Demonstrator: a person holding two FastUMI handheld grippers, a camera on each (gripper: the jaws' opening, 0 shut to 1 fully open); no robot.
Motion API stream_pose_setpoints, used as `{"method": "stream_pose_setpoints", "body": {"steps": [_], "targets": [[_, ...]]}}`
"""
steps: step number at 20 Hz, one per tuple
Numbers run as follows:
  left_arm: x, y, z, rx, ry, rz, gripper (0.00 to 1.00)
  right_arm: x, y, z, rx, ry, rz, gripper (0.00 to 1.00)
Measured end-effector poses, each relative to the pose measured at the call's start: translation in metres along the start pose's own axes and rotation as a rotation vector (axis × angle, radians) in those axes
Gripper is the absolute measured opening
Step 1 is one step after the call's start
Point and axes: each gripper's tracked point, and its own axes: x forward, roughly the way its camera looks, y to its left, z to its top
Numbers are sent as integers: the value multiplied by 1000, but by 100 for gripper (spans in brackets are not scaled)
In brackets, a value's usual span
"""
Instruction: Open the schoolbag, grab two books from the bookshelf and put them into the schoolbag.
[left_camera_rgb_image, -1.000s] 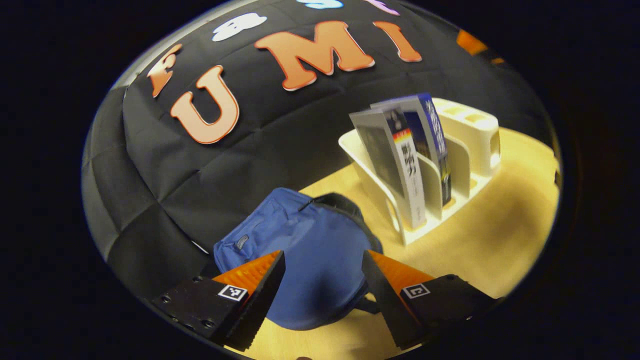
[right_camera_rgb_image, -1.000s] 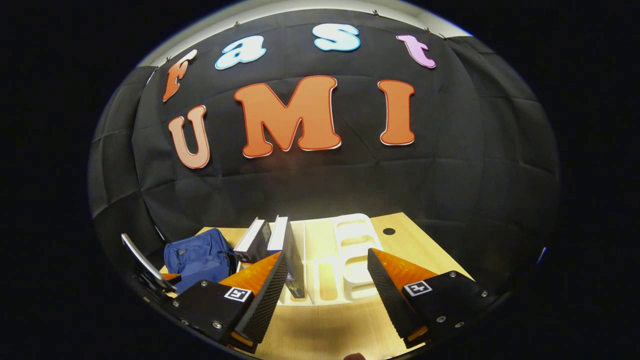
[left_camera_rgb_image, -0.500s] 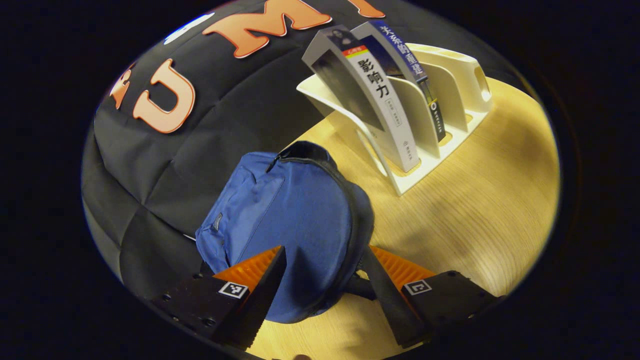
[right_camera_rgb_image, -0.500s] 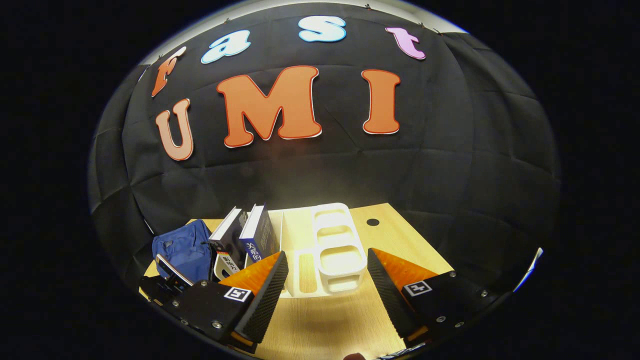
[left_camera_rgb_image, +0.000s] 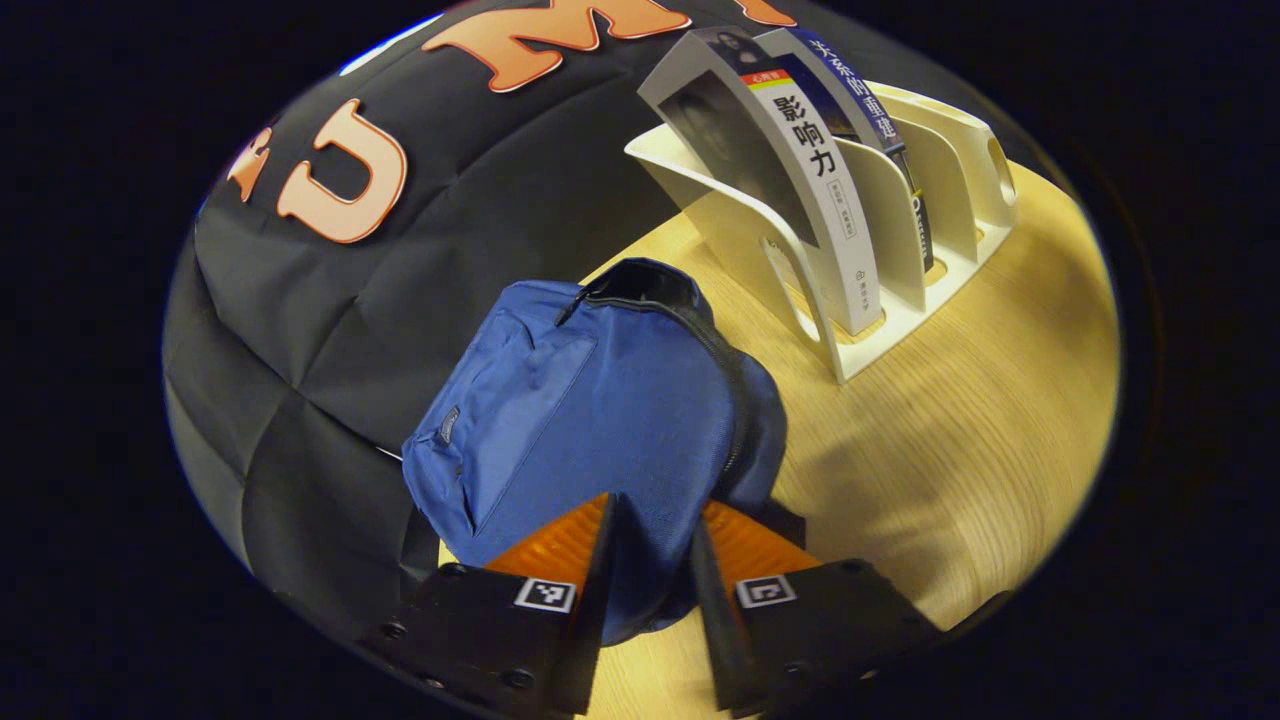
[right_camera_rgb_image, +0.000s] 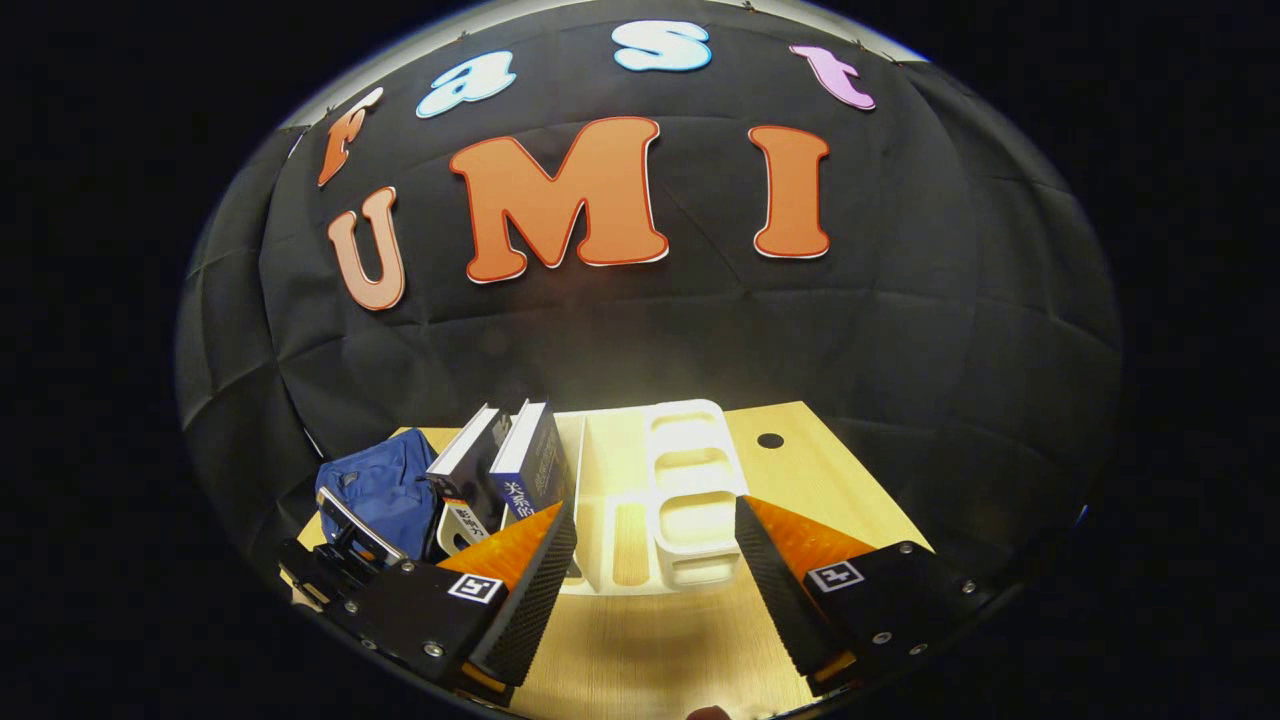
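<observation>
The blue schoolbag (left_camera_rgb_image: 580, 420) lies on the wooden table, its dark zip running along its right edge. My left gripper (left_camera_rgb_image: 650, 560) has its fingers pressed in on the bag's near end, with blue fabric pinched between them. Two books, a grey-white one (left_camera_rgb_image: 815, 190) and a blue one (left_camera_rgb_image: 850, 95), lean in the white bookshelf (left_camera_rgb_image: 720, 215) to the right of the bag. In the right gripper view my right gripper (right_camera_rgb_image: 655, 545) hangs open above the table's front, facing the bookshelf (right_camera_rgb_image: 690, 490), the books (right_camera_rgb_image: 530, 455) and the schoolbag (right_camera_rgb_image: 375, 490). The left gripper (right_camera_rgb_image: 335, 545) shows there beside the bag.
The table (left_camera_rgb_image: 980, 420) has bare wood right of the bookshelf and in front of it. A small round hole (right_camera_rgb_image: 770, 440) sits in the tabletop at the back right. The black cloth wall stands close behind the bag and the shelf.
My left gripper has dropped toward the bag and its fingers have shut on the bag's near end. The right gripper has barely shifted and stays open.
</observation>
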Motion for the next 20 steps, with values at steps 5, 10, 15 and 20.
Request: {"method": "stream_pose_setpoints", "body": {"steps": [5,10,15,20], "targets": [[0,0,-2,5,49,-39,5,7,0,3,0,2,27,94],[-4,-8,-2,-66,117,-190,1,14,-2,6,11,2,50,94],[-19,13,18,-217,172,-404,1,22,2,5,25,21,47,95],[-37,40,31,-248,189,-561,1,21,11,6,68,18,-29,95]]}}
